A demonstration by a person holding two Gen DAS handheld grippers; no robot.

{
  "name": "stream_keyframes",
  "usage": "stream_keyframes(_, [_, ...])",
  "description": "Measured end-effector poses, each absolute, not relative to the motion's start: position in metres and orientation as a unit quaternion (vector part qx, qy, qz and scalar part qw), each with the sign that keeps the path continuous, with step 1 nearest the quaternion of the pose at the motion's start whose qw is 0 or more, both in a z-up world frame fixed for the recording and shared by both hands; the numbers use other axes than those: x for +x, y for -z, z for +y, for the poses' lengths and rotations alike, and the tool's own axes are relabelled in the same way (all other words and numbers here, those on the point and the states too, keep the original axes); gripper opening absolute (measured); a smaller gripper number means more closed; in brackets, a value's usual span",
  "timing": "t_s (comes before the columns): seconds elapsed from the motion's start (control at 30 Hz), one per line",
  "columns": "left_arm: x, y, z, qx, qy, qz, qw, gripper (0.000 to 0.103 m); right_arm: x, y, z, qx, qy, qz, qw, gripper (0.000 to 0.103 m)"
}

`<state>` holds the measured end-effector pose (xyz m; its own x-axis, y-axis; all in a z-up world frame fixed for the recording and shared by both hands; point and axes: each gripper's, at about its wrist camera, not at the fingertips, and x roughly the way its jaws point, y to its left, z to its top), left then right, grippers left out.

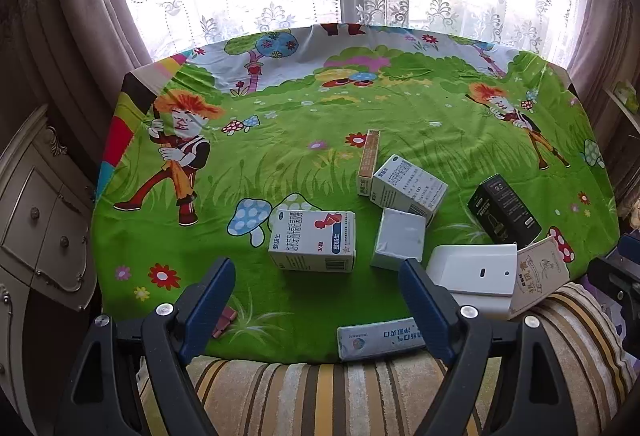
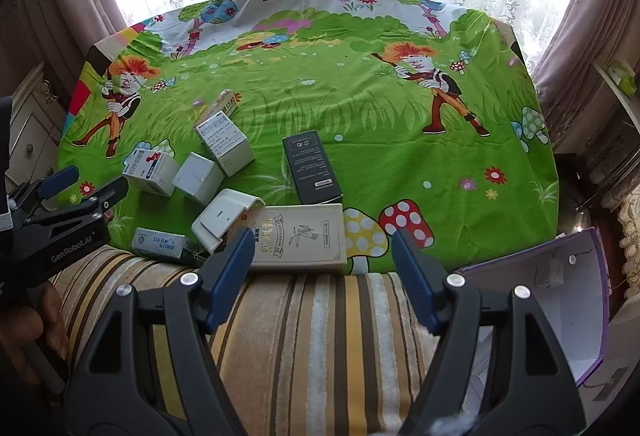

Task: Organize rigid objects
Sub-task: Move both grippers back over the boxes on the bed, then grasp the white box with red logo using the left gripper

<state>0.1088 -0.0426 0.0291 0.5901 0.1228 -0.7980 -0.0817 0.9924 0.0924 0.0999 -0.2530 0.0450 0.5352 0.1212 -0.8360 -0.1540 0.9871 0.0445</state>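
Observation:
Several small boxes lie on the green cartoon cloth. A white and blue medicine box lies just ahead of my open, empty left gripper. Beside it lie a plain white box, a white printed box, an orange box, a black box, a white flat device, a beige box and a flat blue-white box. My right gripper is open and empty, over the striped edge, with the beige box just ahead. The black box lies beyond it.
A striped cushion runs along the near table edge. An open purple-edged white box stands at the right. A cream drawer cabinet stands at the left. Curtains and a window are behind the table. My left gripper shows in the right wrist view.

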Motion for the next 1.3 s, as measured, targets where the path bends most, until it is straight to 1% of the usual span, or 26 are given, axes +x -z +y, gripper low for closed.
stream_keyframes(0.17, [0.115,-0.026,-0.033,0.017,-0.062,0.455,0.888,0.085,0.105,-0.039,-0.247,-0.019,-0.086,0.482,0.872,0.074])
stream_keyframes(0.53, [0.13,-0.011,0.011,-0.043,-0.052,0.487,0.871,0.085,0.112,-0.021,-0.24,-0.014,-0.102,0.502,0.859,0.074])
stream_keyframes(0.63, [0.138,-0.006,0.011,-0.064,-0.014,0.5,0.863,0.085,0.115,-0.017,-0.238,-0.014,-0.107,0.508,0.855,0.074])
stream_keyframes(0.83, [0.159,0.012,0.002,-0.056,0.02,0.532,0.845,0.087,0.119,-0.008,-0.233,-0.019,-0.111,0.524,0.844,0.074])
stream_keyframes(0.87, [0.162,0.015,0.001,-0.052,0.022,0.536,0.842,0.087,0.12,-0.006,-0.233,-0.018,-0.111,0.527,0.842,0.074])
stream_keyframes(0.97, [0.171,0.024,-0.001,-0.045,0.023,0.546,0.836,0.088,0.123,0.0,-0.234,-0.014,-0.109,0.537,0.836,0.081])
stream_keyframes(1.07, [0.177,0.028,0.0,-0.045,0.022,0.549,0.835,0.088,0.124,0.002,-0.231,-0.019,-0.113,0.54,0.834,0.082])
stream_keyframes(1.1, [0.179,0.029,0.0,-0.044,0.021,0.549,0.835,0.088,0.124,0.002,-0.23,-0.021,-0.115,0.54,0.833,0.084])
stream_keyframes(1.3, [0.19,0.037,0.0,-0.039,0.015,0.553,0.832,0.088,0.127,0.002,-0.227,-0.023,-0.118,0.538,0.834,0.085])
